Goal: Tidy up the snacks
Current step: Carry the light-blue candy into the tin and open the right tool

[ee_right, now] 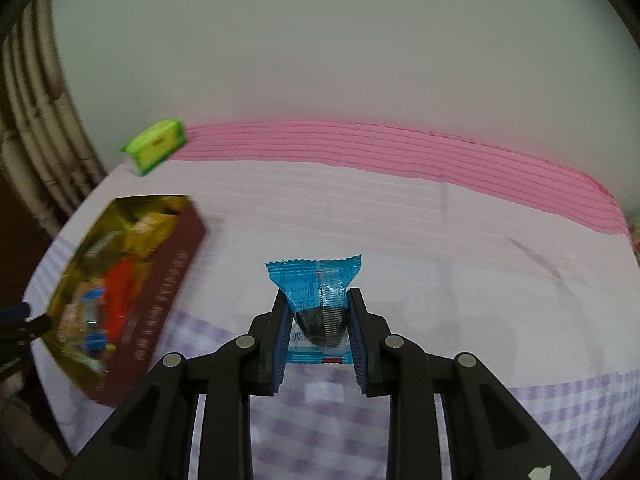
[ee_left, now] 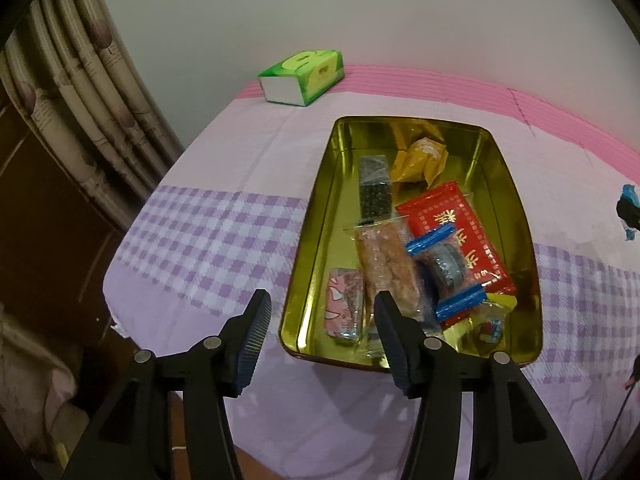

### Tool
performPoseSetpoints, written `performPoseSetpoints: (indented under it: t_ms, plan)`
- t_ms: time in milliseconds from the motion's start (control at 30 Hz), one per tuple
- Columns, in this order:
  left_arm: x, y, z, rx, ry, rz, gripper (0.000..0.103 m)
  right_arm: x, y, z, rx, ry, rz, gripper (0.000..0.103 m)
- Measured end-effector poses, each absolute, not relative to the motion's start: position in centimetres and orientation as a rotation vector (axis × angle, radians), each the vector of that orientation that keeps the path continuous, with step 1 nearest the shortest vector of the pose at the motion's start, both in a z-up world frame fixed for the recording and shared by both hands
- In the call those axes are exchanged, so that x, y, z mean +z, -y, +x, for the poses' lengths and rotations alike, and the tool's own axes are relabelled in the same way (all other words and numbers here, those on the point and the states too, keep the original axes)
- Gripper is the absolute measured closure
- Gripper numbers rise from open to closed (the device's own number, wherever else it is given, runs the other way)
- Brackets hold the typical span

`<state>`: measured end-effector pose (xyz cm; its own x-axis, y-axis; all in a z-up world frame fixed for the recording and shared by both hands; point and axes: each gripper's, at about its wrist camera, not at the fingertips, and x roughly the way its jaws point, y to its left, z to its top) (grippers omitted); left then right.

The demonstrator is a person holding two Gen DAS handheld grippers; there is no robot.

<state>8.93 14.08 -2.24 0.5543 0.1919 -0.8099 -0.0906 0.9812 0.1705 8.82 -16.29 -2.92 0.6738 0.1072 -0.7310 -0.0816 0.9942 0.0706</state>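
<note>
Pink-and-lilac checked bed [ee_right: 400,216] w/ gold tin [ee_left: 316,208] holding sorted snacks. Right tool [ee_right: 318,336] clenched on blue snack packet [ee_right: 316,292], lifted off the sheet, prob. headed for the tin. Left tool [ee_left: 320,336] released, hovering at tin's near edge, maybe to steady it.

Left gripper [ee_left: 320,336] with jaws spread wide, holding nothing, angled downward, right gripper [ee_right: 318,334] with jaws closed on a blue snack packet [ee_right: 316,300], raised, pointing forward
</note>
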Motion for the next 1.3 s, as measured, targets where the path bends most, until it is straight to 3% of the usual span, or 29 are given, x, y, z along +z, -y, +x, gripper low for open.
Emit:
performPoseSetpoints:
  t_ms: [833,1300]
  plan:
    - [-1.7,-17.3,8.5,0.274,-0.941,0.043,0.044,-2.4,1.6,9.6,0.426,-0.821,-0.063,0.078]
    - [-1.8,-18.5,8.7,0.32,-0.947,0.0,0.044,-5.7,-2.0,12.2,0.442,-0.871,-0.156,0.078]
